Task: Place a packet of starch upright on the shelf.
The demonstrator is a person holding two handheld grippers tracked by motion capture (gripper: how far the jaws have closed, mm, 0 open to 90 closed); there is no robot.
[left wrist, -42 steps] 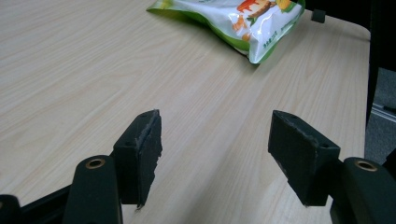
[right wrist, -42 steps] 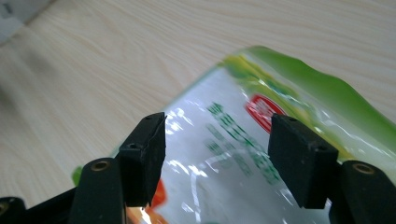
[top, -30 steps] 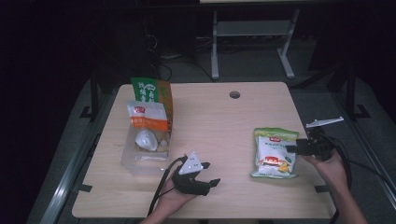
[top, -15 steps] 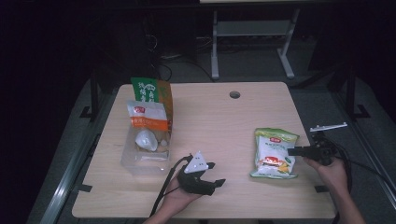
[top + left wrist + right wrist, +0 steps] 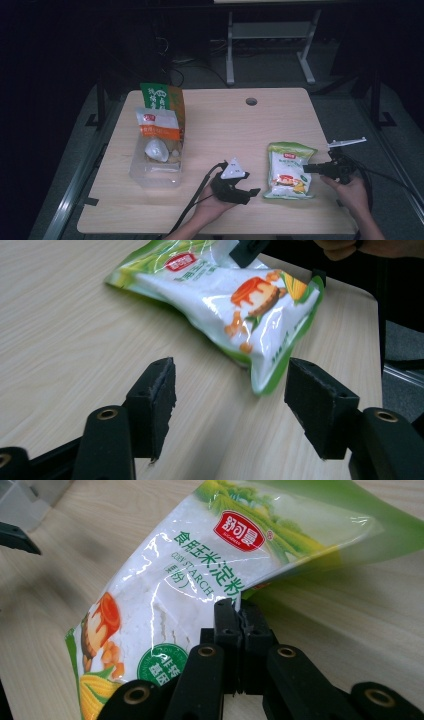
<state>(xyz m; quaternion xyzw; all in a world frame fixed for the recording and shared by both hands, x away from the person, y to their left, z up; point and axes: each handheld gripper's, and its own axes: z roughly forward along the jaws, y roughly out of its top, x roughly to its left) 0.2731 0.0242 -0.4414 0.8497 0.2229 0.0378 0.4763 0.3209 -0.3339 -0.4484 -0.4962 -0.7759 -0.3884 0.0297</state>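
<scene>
- left tool [image 5: 225,405]: jaws spread, empty, facing the near bottom corner of the starch bag [image 5: 288,170]; advance level and straddle that corner.
- starch bag lies on the surface [image 5: 225,125], right of centre.
- right tool [image 5: 239,625]: jaws just closing, now pinching the bag's right edge; lift without tearing.

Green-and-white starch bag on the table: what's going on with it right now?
A person holds a gripper in each hand. The right gripper has just closed its fingers on the side edge of the green-and-white plastic bag of corn starch, pinching it while the bag lies on the light wooden table. The left gripper is open, with the bag's near corner just ahead of its fingers, not touching. A clear plastic bin holding packets sits off to the left.
</scene>
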